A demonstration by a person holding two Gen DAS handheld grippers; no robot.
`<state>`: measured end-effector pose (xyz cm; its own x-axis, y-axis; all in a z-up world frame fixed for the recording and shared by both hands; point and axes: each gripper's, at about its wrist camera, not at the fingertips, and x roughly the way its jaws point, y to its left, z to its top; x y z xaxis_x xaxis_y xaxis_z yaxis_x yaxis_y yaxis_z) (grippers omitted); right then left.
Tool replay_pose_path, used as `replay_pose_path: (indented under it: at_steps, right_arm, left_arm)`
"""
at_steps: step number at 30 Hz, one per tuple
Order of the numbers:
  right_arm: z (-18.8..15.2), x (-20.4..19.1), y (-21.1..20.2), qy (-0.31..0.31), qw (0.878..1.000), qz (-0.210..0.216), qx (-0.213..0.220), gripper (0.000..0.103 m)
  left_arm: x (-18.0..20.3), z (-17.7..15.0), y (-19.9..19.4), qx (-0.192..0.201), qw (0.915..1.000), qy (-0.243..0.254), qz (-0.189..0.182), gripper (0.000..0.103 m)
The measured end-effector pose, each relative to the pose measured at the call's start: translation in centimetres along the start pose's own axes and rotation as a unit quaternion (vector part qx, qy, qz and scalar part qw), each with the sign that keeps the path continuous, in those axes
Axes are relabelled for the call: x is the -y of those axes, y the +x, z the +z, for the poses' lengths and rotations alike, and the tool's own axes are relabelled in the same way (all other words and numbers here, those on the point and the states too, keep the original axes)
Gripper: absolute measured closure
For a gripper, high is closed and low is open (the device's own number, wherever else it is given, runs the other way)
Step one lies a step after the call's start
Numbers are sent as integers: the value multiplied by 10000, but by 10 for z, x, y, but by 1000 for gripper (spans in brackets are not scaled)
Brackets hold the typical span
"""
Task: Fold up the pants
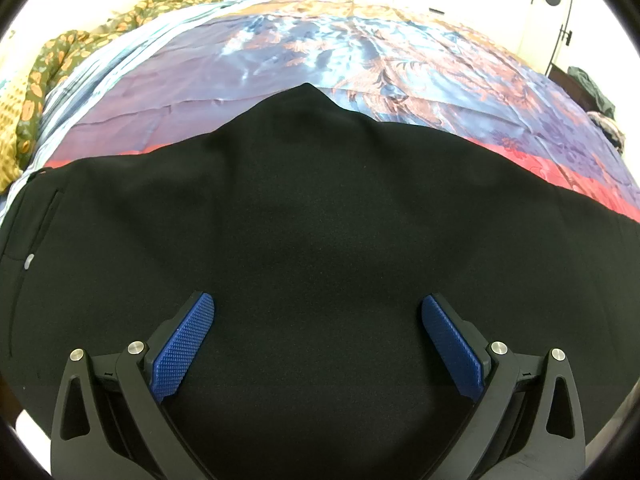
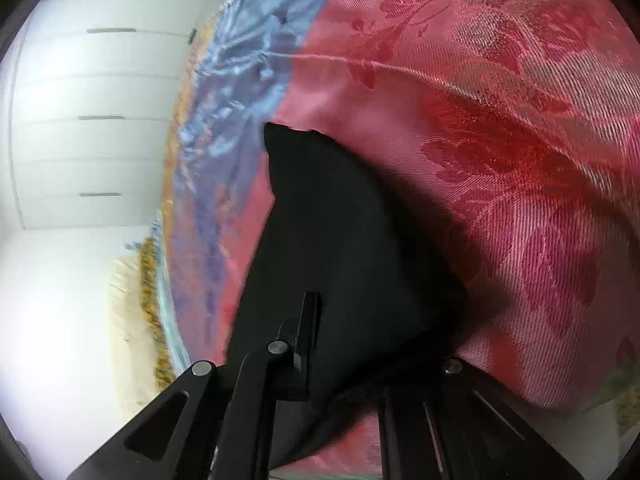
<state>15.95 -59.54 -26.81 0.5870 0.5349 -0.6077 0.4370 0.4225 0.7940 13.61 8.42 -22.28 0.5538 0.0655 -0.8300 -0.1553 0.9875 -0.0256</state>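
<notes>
Black pants (image 1: 304, 216) lie spread on a bed, filling the lower half of the left wrist view, with a pocket seam and small white button at the left edge. My left gripper (image 1: 318, 312) is open just above the cloth, its blue pads (image 1: 184, 344) wide apart and empty. In the right wrist view my right gripper (image 2: 360, 320) is shut on a fold of the black pants (image 2: 344, 224); the cloth drapes over the right finger and hides it, and the left finger (image 2: 308, 332) presses against the cloth.
The bed has a shiny blue, purple and pink floral cover (image 1: 360, 52), shown close up in the right wrist view (image 2: 500, 140). A green and orange patterned cloth (image 1: 60, 64) is bunched at the far left. White wardrobe doors (image 2: 96, 120) stand beyond the bed.
</notes>
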Motion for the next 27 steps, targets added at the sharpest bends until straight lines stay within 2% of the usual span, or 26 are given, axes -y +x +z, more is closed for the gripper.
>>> replay_pose_path:
  at_steps: [3, 5, 9, 13, 15, 16, 20, 22, 24, 25, 26, 27]
  right_arm:
    - [-11, -12, -5, 42, 9956, 934, 98, 94]
    - [-26, -27, -2, 26, 9878, 1559, 27, 94]
    - [-66, -69, 19, -115, 9727, 2309, -204, 94]
    - [-127, -117, 76, 69, 9497, 3061, -659, 94]
    - [-155, -133, 105, 138, 9413, 3255, -879, 94]
    - [-177, -150, 132, 141, 9359, 3346, -1088, 94]
    - [-239, -201, 208, -308, 9347, 3131, -1653, 94]
    - [-273, -229, 244, -959, 9383, 2765, -1842, 93]
    - [-311, -256, 282, -2028, 9360, 2097, -1969, 92]
    - [-327, -266, 295, -2600, 9301, 1695, -1966, 88]
    - [-355, -280, 313, -3574, 9092, 941, -1916, 80]
    - [-373, -287, 324, -4188, 8862, 517, -1911, 51]
  left_arm:
    - [-2, 2, -2, -58, 10000, -60, -41, 1]
    - [-5, 5, -9, -178, 9995, -246, -118, 1]
    - [-20, -5, -38, 112, 9927, -801, -892, 1]
    - [-33, -11, -45, 288, 9880, -988, -1153, 2]
    - [-41, -9, -45, 305, 9851, -1153, -1243, 2]
    - [-46, -8, -46, 315, 9832, -1245, -1295, 2]
    - [-58, -12, -52, 388, 9804, -1353, -1380, 2]
    - [-62, -13, -53, 405, 9789, -1424, -1407, 2]
    - [-67, -14, -54, 417, 9769, -1514, -1451, 2]
    - [-70, -15, -55, 426, 9757, -1561, -1480, 2]
    - [-73, -16, -57, 432, 9746, -1604, -1500, 2]
    - [-77, -17, -59, 429, 9735, -1657, -1516, 3]
